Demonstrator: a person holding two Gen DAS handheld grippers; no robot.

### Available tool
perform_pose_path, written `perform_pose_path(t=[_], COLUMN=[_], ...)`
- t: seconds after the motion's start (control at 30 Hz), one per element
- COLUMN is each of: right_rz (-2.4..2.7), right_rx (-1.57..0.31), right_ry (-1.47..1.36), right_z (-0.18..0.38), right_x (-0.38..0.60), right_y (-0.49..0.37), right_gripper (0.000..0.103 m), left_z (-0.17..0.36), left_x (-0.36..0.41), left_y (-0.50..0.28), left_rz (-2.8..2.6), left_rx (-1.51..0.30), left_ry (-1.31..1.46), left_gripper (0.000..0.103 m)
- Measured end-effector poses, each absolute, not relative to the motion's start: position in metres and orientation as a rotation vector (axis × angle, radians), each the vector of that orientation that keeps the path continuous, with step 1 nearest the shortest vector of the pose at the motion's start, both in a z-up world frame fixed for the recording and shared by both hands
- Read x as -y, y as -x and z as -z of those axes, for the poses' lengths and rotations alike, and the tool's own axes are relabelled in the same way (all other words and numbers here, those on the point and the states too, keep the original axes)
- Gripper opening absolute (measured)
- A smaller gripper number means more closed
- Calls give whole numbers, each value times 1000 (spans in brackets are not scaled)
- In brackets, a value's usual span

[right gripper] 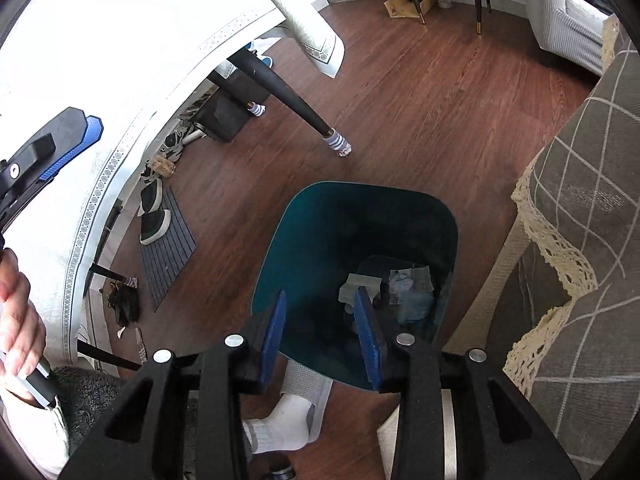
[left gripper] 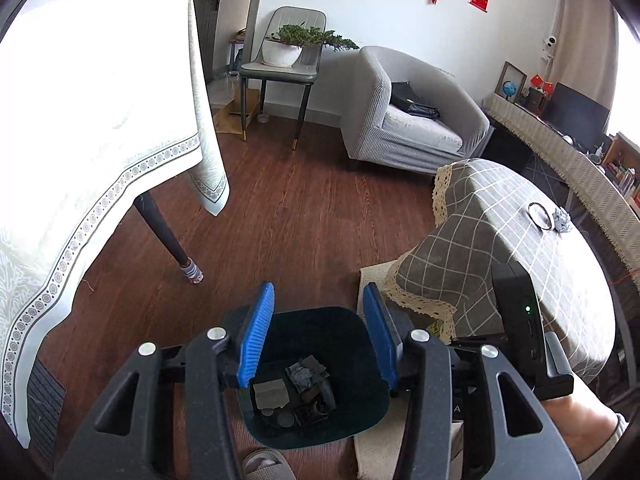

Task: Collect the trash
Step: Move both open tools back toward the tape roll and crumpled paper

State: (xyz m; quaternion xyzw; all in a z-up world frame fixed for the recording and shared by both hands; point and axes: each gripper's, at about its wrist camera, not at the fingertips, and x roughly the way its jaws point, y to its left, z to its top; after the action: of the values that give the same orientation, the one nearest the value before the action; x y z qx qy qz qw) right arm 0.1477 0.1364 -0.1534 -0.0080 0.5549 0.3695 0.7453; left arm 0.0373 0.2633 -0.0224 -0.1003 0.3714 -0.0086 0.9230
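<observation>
A dark teal trash bin (left gripper: 360,412) stands on the wood floor and holds crumpled paper and scraps (left gripper: 306,374). My left gripper (left gripper: 320,300) hangs open and empty above the bin. My right gripper (right gripper: 320,300) is open and empty over the same bin (right gripper: 316,240), with trash (right gripper: 408,284) at its bottom. A crumpled paper ball (left gripper: 561,218) lies on the checked tablecloth of the low table (left gripper: 480,216), next to a black ring (left gripper: 541,216).
A dining table with a white cloth (left gripper: 80,140) stands at left on dark legs (right gripper: 296,100). A grey armchair (left gripper: 408,120) and a chair with a plant (left gripper: 286,46) stand behind. Shoes and a mat (right gripper: 168,236) lie under the table. My foot (right gripper: 288,424) is beside the bin.
</observation>
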Motion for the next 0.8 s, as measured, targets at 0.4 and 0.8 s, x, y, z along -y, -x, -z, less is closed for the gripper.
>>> perform_pose_path(t=[0.4,0.8], right_rz=[-849,-801], right_rx=[-1020,-802], right_ry=[-18,-107], right_z=[85,27], right_x=[-90,-13], right_y=[-126,-117], right_gripper=[41,52], left_z=[8,-7], left_x=[-215,-157], left_y=[-48,-62], left_rz=[76,148], left_rx=[-742,-720], left_ry=[219,189], left_gripper=[49,50])
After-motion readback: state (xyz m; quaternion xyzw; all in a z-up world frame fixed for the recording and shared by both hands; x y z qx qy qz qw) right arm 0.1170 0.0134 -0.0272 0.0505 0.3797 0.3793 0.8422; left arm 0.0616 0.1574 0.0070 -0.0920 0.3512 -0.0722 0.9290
